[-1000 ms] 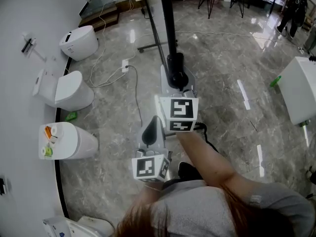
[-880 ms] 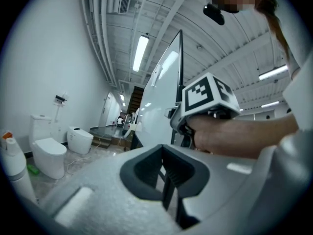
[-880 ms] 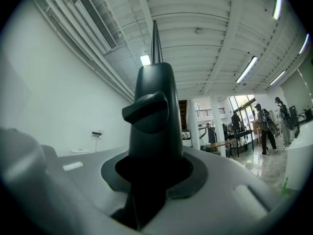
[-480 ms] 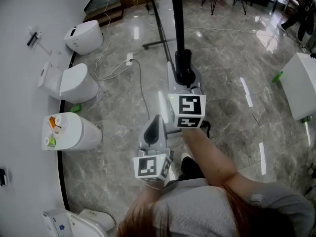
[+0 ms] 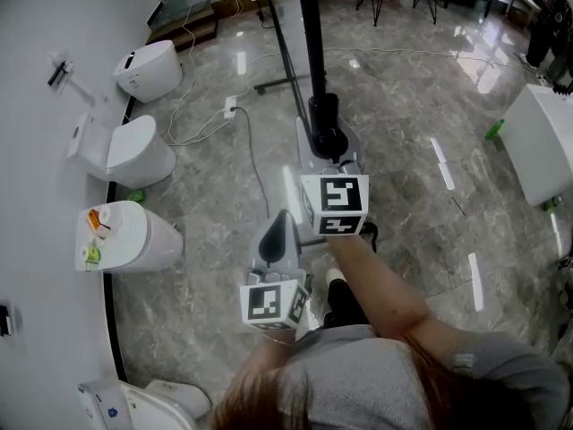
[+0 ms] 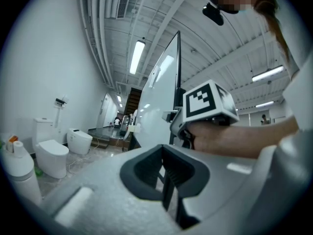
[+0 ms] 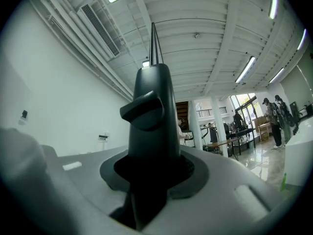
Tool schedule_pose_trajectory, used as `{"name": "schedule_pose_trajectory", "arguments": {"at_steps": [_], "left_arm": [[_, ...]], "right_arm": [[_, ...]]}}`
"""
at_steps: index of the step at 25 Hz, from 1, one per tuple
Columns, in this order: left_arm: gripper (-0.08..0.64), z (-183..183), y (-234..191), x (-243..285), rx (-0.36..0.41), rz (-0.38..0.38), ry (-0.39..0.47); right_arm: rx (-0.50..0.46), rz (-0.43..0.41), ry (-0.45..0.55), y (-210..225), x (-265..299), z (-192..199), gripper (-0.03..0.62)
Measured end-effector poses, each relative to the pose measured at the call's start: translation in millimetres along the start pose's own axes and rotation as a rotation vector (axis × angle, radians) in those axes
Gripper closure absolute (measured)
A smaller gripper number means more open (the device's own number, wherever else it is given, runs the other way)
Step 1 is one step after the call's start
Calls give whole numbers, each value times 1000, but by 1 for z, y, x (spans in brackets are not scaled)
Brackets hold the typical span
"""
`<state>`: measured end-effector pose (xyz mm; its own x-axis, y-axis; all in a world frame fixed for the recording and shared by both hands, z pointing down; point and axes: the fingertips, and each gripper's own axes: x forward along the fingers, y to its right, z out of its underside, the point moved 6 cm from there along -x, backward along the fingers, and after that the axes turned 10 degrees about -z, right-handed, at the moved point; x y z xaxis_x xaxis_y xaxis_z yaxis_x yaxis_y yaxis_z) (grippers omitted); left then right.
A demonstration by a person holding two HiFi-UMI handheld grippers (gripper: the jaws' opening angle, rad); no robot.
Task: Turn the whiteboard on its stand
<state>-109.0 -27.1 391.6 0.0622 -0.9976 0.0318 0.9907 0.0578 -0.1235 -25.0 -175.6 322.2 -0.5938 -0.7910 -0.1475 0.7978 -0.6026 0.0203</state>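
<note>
The marble floor spreads all round the whiteboard, which you see edge-on from above as a black bar on its stand. Left of the whiteboard, along the wall, stand three white toilets. Well to its right stands a white cabinet.

Your right gripper meets the whiteboard at its near end. Its jaws are clenched on the board's black edge, which rises thin above them in the right gripper view. Your left gripper hangs just short of the whiteboard, beside and behind the right one, its jaws pressed together with nothing between them. The cubes on both grippers carry black-and-white square markers.

A white cable trails over the floor left of the whiteboard. Small bottles top the toilet nearest you, their labels too small to read.
</note>
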Motion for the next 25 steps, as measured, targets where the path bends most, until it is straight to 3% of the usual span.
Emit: {"name": "schedule_pose_trajectory", "arguments": {"at_steps": [25], "left_arm": [[561,8,32,-90,-7,49,11]], "right_arm": [[10,-16,29,-46,-92,-11,446]]}}
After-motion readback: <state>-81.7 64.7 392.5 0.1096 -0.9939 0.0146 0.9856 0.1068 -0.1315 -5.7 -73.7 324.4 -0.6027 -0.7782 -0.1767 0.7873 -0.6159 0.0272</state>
